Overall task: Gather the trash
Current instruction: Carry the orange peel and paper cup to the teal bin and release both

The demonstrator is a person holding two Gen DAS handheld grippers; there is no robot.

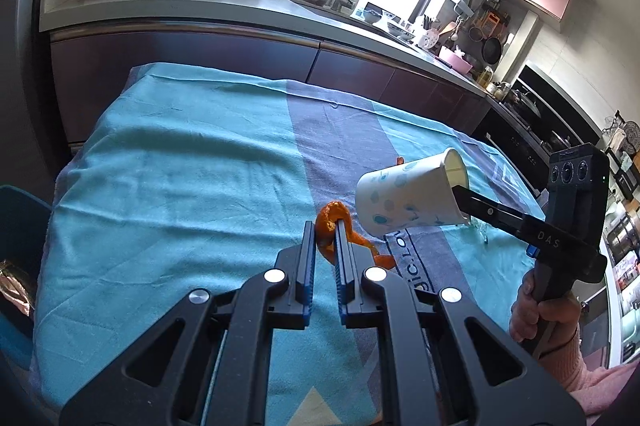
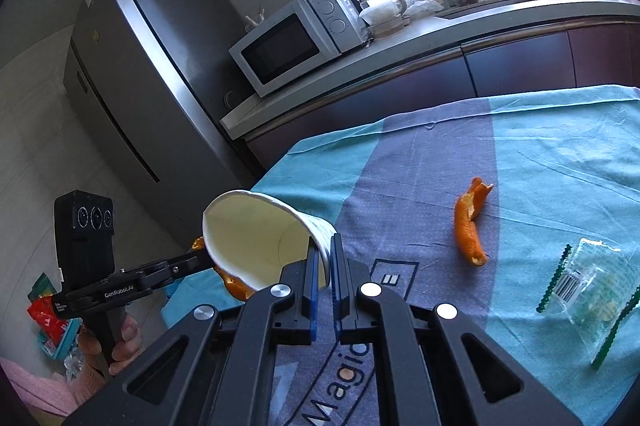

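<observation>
**Peel pinched, cup tipped on its side and waiting**

Left wrist view: the left gripper (image 1: 325,226) is closed narrow on one curled orange peel (image 1: 332,226), held above the teal tablecloth (image 1: 180,186). Just beside it, the right gripper (image 1: 468,198) clamps the rim of one paper cup (image 1: 408,198), which is tilted with its mouth facing away from the peel. The peel could miss the opening and drop back on the cloth, and its loose tail could catch on the rim.

Right wrist view: the right gripper (image 2: 325,246) pinches the cup wall (image 2: 256,238), a thin hold that could buckle or slip. The left gripper (image 2: 196,262) carries its peel (image 2: 236,286) under the cup. Remaining on the cloth: one second peel (image 2: 470,222) and one clear wrapper (image 2: 588,286), well apart from the cup.
</observation>
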